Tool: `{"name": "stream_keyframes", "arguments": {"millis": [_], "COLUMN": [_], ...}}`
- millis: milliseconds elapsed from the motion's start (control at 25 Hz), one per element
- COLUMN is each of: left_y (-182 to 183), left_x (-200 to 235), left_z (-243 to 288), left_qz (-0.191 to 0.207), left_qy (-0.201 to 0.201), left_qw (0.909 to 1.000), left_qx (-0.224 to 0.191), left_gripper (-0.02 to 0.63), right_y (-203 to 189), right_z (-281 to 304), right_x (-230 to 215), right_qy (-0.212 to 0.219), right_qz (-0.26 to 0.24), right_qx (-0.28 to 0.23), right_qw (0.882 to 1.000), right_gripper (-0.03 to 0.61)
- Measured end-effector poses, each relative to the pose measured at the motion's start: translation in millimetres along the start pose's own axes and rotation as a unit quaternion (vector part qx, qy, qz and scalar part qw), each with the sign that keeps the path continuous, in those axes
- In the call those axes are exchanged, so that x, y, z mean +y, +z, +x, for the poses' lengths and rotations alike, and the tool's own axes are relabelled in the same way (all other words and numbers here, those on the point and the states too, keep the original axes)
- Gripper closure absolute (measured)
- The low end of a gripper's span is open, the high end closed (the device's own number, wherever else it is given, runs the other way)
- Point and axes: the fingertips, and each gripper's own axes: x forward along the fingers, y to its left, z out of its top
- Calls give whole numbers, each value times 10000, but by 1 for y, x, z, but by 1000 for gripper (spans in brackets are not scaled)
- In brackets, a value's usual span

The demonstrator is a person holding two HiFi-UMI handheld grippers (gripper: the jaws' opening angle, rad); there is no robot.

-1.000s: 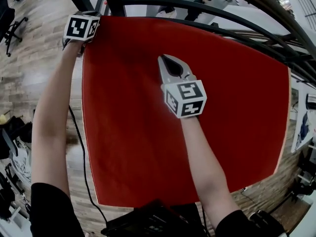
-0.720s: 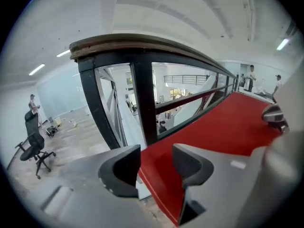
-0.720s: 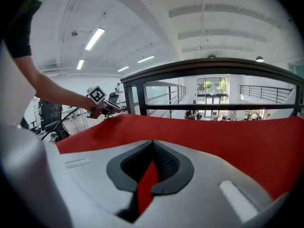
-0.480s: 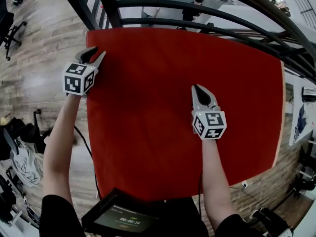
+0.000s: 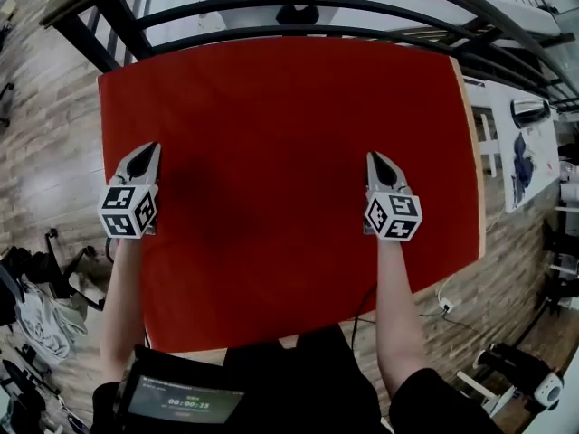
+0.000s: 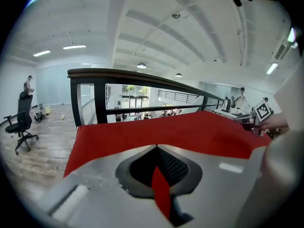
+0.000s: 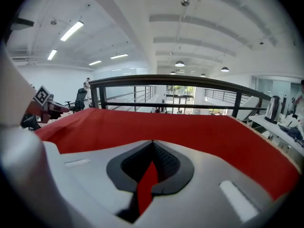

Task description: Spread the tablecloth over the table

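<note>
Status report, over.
Left tool just closed, right tool shut, both empty. Red tablecloth spread flat. Nothing in the way.

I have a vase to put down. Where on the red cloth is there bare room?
The whole cloth is bare: widest between the railing and the two tools, and also between them. The left tool, jaws just closed on nothing, hangs by the left edge; the right tool, shut, over the right half. Nowhere crowded.

The red tablecloth (image 5: 289,152) lies spread out flat and smooth.
</note>
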Motion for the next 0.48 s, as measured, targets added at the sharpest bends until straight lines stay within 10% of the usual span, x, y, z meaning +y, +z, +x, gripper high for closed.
{"name": "stream_keyframes", "arguments": {"millis": [480], "left_y": [-54], "left_x": [-216], "left_z": [0], "left_qz": [-618], "left_qy": [961], "left_qw": [9928], "left_qx": [366], "left_gripper": [607], "right_y": [-68], "right_z": [-70], "right_x": [-189], "right_qy": [342], "right_qz": [120], "right_qx": [280], "right_qw": [9990], "right_gripper": [569]}}
